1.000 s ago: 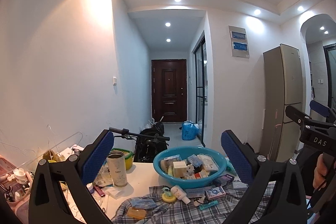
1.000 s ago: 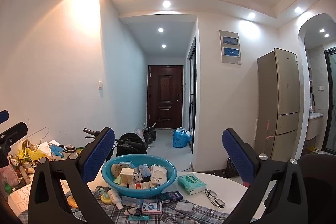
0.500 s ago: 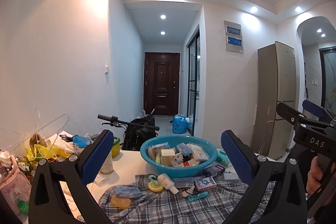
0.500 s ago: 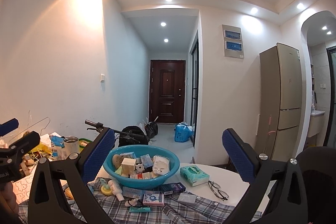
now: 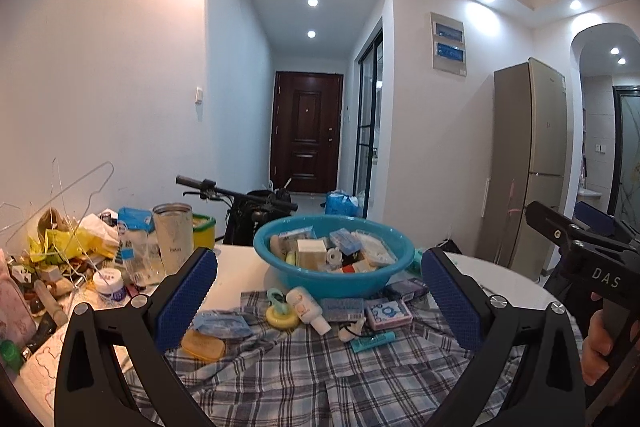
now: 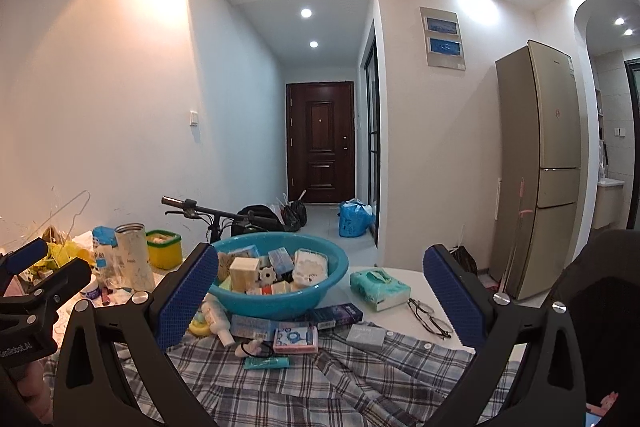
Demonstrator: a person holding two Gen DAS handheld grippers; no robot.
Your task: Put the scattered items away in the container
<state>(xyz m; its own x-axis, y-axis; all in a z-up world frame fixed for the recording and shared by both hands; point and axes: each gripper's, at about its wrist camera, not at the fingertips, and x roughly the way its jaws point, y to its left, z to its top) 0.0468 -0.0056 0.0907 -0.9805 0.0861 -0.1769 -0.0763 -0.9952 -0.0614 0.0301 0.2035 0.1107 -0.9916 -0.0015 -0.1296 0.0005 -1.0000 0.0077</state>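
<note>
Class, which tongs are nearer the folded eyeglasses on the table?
Right. The right tongs hang just left of the eyeglasses; the left tongs sit farther left, over the plaid cloth.

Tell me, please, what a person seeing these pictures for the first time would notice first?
First comes the round turquoise plastic basin in the middle of the table, piled with small boxes and soaps. In front of it, loose items lie scattered on a grey checked cloth, among them a white squeeze bottle and a flat pink-edged box. Both grippers, left and right, stand open and empty above the cloth.
</note>
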